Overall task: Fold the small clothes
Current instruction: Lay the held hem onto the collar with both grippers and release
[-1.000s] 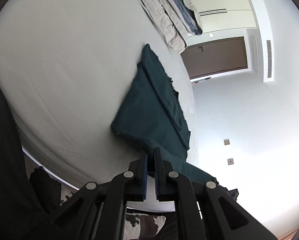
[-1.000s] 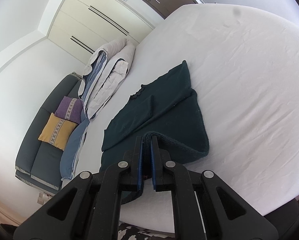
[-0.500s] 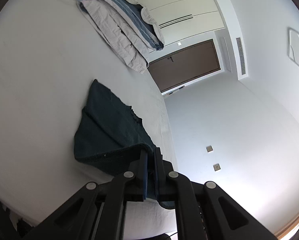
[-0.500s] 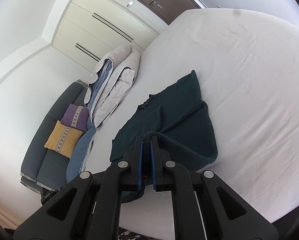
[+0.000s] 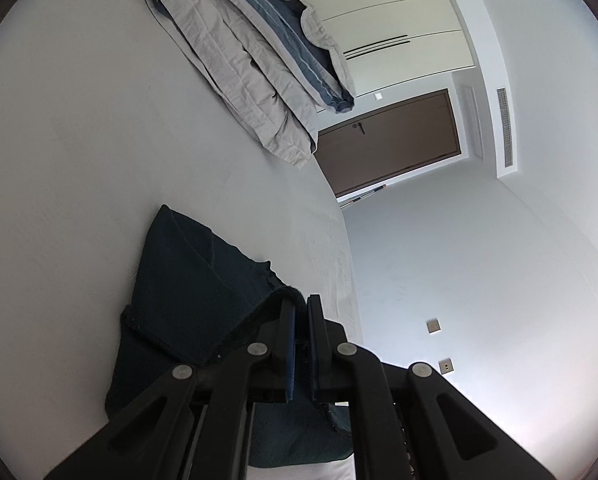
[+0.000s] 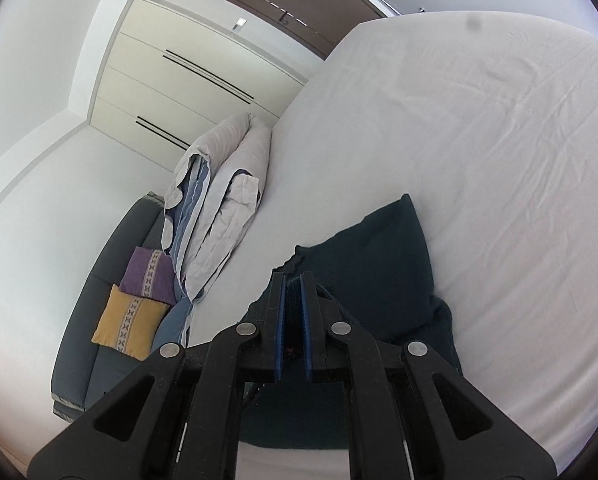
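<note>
Where folded, thick dark knit garment

white bed carries dark green garment, partly folded; folded grey-blue duvet along far edge.

Both grippers have carried the dark green garment's near edge forward over its far half.

Both the left gripper and right gripper are matte black linkages with silver rivets (blue-lined finger pads).
</note>
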`<action>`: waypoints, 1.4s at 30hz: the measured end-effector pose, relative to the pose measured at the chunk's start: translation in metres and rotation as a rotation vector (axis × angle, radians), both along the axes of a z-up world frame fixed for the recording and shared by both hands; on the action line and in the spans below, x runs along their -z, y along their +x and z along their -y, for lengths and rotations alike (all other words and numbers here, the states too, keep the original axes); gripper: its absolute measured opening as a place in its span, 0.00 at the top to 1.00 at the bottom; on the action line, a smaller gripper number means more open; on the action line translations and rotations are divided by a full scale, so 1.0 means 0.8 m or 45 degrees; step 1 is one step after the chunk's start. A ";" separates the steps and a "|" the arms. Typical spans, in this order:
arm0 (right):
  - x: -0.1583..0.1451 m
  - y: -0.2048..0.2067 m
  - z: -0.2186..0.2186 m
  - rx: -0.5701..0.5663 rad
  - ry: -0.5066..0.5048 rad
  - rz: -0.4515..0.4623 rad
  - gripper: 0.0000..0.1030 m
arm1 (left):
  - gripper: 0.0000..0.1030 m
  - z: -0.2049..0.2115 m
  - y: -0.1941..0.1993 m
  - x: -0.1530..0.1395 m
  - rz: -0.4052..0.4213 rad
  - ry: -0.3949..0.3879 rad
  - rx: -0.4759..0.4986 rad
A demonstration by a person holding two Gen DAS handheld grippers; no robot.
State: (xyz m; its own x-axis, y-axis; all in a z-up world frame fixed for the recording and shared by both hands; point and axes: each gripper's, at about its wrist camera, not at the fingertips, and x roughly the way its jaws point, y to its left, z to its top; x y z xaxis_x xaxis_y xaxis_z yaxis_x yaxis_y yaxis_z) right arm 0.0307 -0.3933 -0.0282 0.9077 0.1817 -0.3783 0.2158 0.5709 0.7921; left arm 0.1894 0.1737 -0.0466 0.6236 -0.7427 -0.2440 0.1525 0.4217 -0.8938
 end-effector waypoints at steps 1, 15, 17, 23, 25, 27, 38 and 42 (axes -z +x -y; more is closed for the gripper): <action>0.002 0.016 0.006 0.015 0.001 -0.003 0.94 | 0.94 0.005 0.013 0.000 -0.001 0.016 -0.002; 0.054 0.194 -0.032 -0.168 -0.689 -0.415 0.71 | 0.94 0.063 0.143 0.072 -0.151 0.230 0.052; 0.066 0.202 -0.038 -0.225 -0.715 -0.434 0.54 | 0.94 0.061 0.144 0.083 -0.165 0.232 0.047; 0.104 0.238 -0.049 -0.300 -0.784 -0.583 0.59 | 0.94 0.055 0.129 0.087 -0.162 0.257 0.048; 0.119 0.251 -0.059 -0.342 -0.849 -0.638 0.72 | 0.94 0.054 0.127 0.085 -0.157 0.263 0.049; 0.127 0.260 -0.069 -0.358 -0.924 -0.680 0.75 | 0.94 0.054 0.125 0.082 -0.150 0.275 0.051; 0.063 0.238 -0.110 -0.208 -1.078 -0.460 0.95 | 0.94 0.050 0.112 0.039 -0.064 0.263 0.031; 0.045 0.243 -0.103 -0.119 -1.072 -0.412 0.95 | 0.94 0.049 0.119 0.019 -0.032 0.258 0.014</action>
State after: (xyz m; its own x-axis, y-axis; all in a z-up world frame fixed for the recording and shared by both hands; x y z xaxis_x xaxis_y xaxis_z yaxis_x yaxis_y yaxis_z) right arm 0.2252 -0.3112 -0.0642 0.7295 -0.2026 -0.6533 0.2790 0.9602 0.0137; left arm 0.2849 0.1349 -0.0620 0.6077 -0.6835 -0.4044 0.1366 0.5916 -0.7946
